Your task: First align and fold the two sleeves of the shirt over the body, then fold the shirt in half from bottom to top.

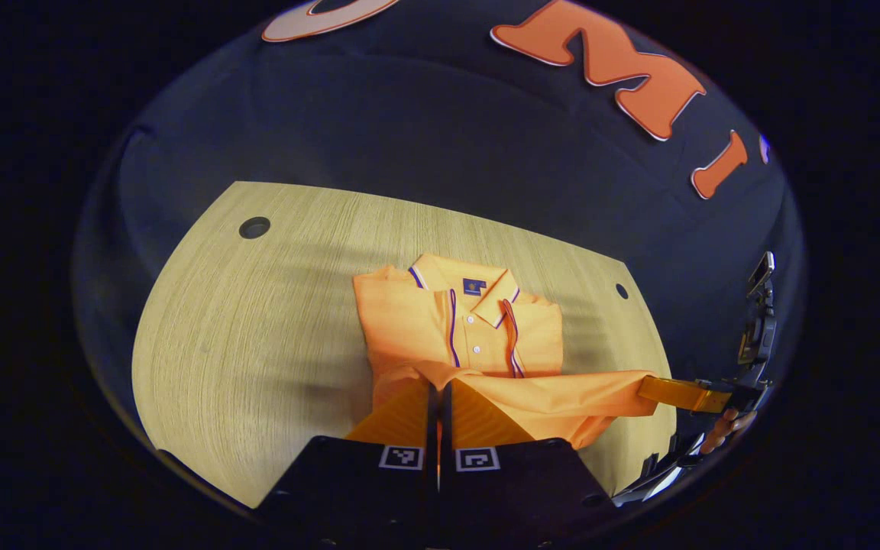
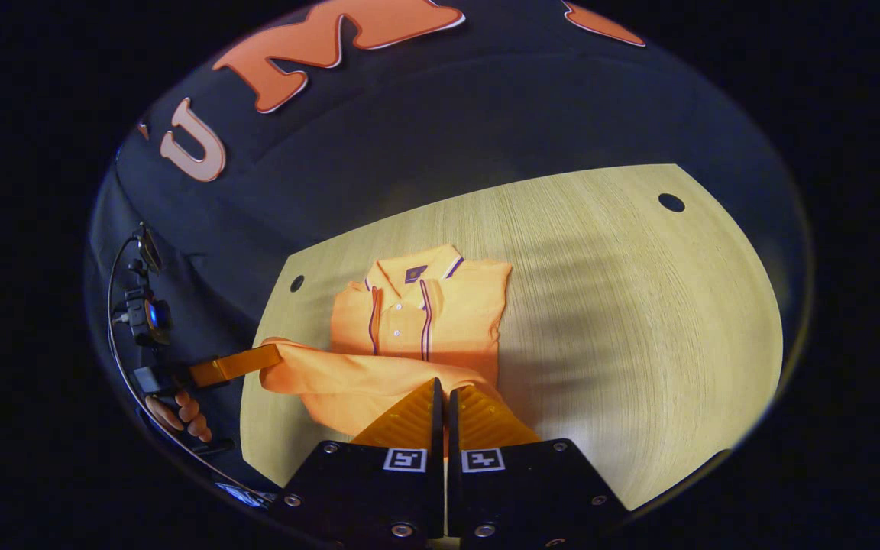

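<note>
Where jaws meet, shirt [image 1: 440, 328] hem (hidden)

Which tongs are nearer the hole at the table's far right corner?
Right. The right tongs clamp the shirt hem on the hole's side; left tongs hold the opposite hem corner, farther away.

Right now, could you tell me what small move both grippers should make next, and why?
Probably carry the lifted hem forward toward the collar. The sleeves look already folded in, and the left gripper and right gripper each pinch the shirt at its bottom edge, raised off the table but short of the collar.
</note>
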Motion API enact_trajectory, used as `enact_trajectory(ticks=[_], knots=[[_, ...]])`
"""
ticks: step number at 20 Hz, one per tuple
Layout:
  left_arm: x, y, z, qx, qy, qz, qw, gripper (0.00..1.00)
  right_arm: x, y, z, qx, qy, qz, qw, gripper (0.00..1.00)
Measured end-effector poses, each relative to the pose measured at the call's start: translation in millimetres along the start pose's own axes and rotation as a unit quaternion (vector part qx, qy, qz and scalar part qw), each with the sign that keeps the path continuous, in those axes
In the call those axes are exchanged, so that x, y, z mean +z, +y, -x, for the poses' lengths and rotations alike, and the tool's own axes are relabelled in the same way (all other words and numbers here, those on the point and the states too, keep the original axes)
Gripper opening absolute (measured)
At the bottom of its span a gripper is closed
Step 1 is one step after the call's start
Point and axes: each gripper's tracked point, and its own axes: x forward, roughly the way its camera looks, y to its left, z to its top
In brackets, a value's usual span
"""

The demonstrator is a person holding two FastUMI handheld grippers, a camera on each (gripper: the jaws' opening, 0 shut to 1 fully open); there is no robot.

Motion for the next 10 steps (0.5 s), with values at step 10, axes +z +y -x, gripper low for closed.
enact_trajectory(ticks=[10], knots=[[63,34,-80,0.002,0.015,-0.011,1.000,0.00,67,-14,-83,-0.049,-0.002,-0.030,0.998,0.02]])
